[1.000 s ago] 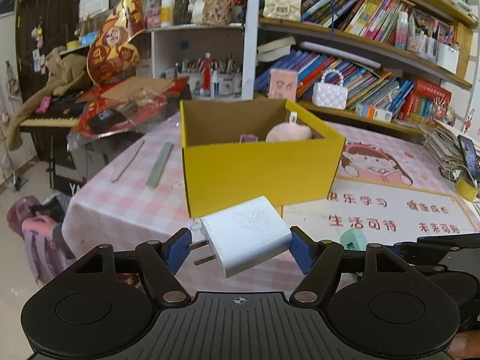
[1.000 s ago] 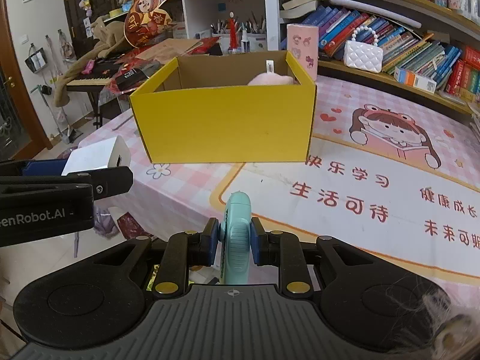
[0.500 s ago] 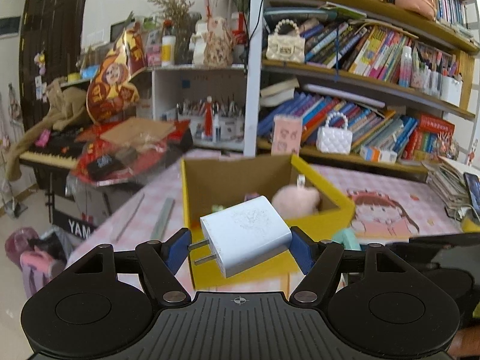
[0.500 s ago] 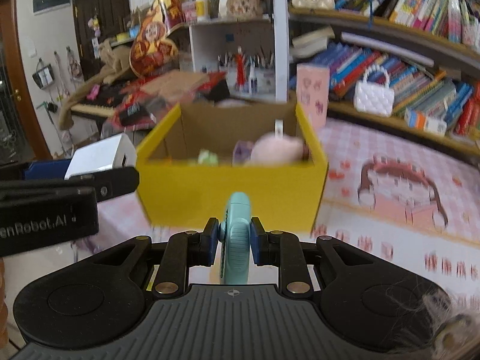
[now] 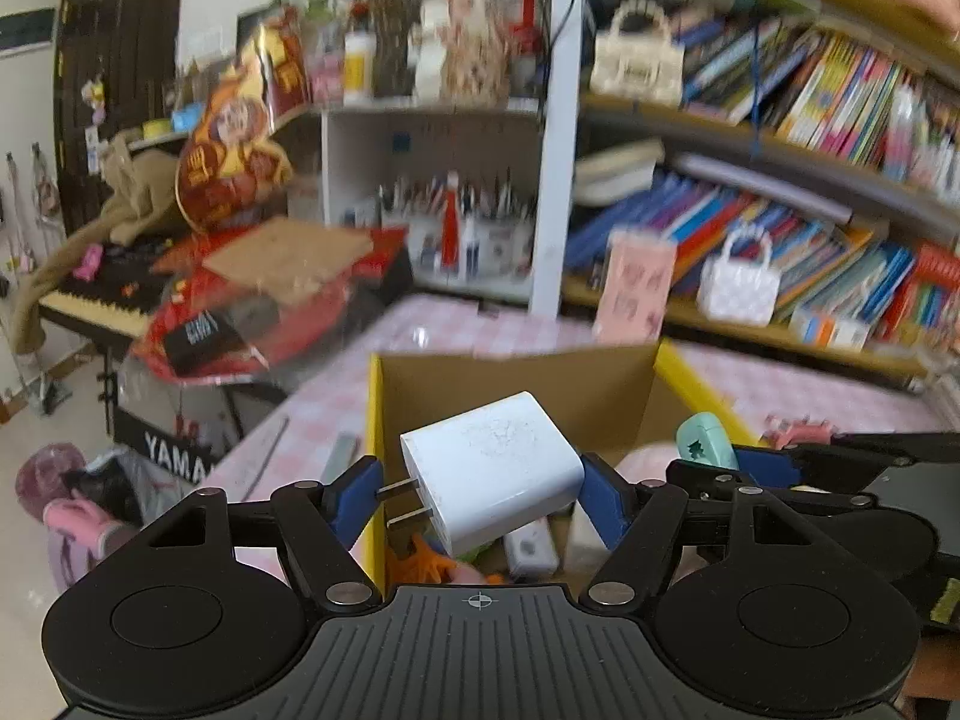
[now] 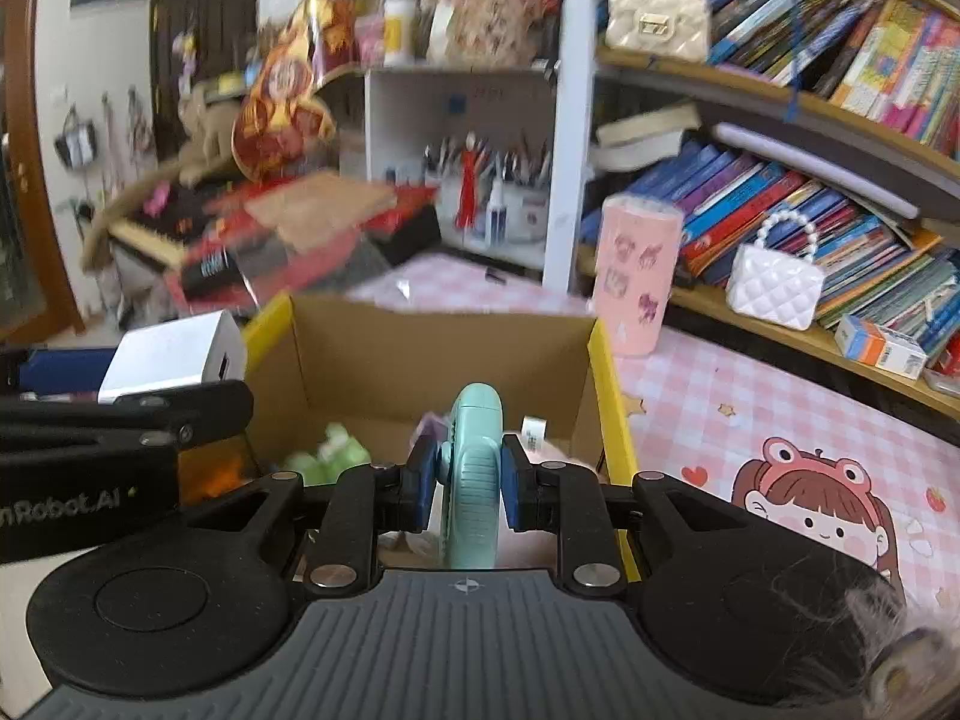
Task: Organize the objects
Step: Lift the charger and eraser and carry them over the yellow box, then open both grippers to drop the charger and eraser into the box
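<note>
Left tool (image 5: 480,489) is gripping a white charger (image 5: 489,471), right tool (image 6: 465,489) a teal gadget (image 6: 474,474), both hovering over the partly filled yellow box (image 6: 609,396) at lower centre, awaiting release

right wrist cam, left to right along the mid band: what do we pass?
white charger → yellow box with the mint tool in the right gripper in front of it → pink cup → white quilted handbag

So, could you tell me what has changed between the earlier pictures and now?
Both grippers have advanced from in front of the yellow box to over its open top, so its contents now show below. Nothing was taken or released: the left gripper still clamps the white charger, and the right gripper still clamps the mint-green gadget. The box stayed put.
</note>
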